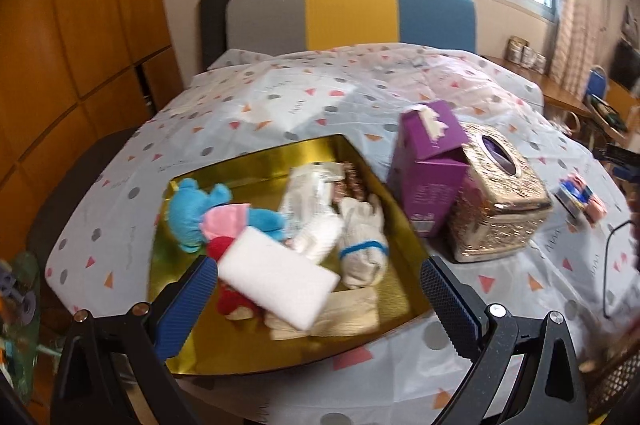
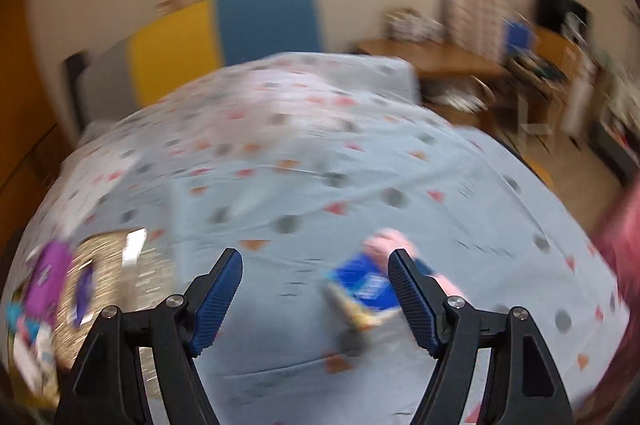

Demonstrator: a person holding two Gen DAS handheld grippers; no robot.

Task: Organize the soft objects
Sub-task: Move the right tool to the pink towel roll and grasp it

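Now we hover our left gripper (image 1: 318,301), fingers spread and empty, over the gold tray (image 1: 256,161) already holding plush toys, gloves and a white foam block (image 1: 276,277); next, our released right gripper (image 2: 316,299) must close around the blue-and-pink packet (image 2: 370,287) lying on the patterned bed cover (image 2: 320,185).

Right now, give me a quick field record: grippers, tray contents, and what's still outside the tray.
left gripper: open, empty, above tray
right gripper: open, empty, near blue pack
tray: gold, on table
in tray: blue plush, red plush, white sponge, glove, wrapped pack
outside tray: purple box leaning on gold tissue box; blue pack
right view: blurred
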